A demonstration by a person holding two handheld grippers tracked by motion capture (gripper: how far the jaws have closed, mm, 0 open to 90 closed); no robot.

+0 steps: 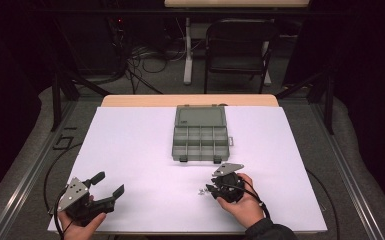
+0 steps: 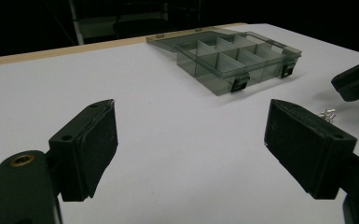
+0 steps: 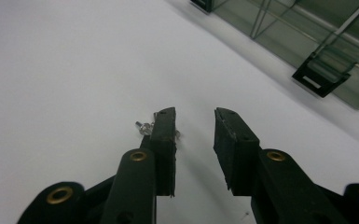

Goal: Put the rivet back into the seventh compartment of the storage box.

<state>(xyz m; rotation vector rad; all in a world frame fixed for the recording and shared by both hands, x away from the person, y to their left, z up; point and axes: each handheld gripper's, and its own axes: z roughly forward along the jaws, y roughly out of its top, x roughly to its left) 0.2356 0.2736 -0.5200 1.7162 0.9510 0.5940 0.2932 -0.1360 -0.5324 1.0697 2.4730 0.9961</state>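
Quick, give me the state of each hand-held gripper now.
Left hand-held gripper: open wide, holding nothing.
Right hand-held gripper: jaws partly closed with a gap, nothing between them; small metal screws lie just beside one jaw.

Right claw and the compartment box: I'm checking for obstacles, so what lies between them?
Nothing: bare white table separates the right claw from the compartment box in the high view.

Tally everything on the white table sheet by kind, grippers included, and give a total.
Black two-jaw grippers: 2, the left gripper and the right gripper
Open translucent grey plastic compartment box: 1
Cluster of small silver metal screws: 1 cluster; single pieces too small to count
White table sheet: 1
Total: 5
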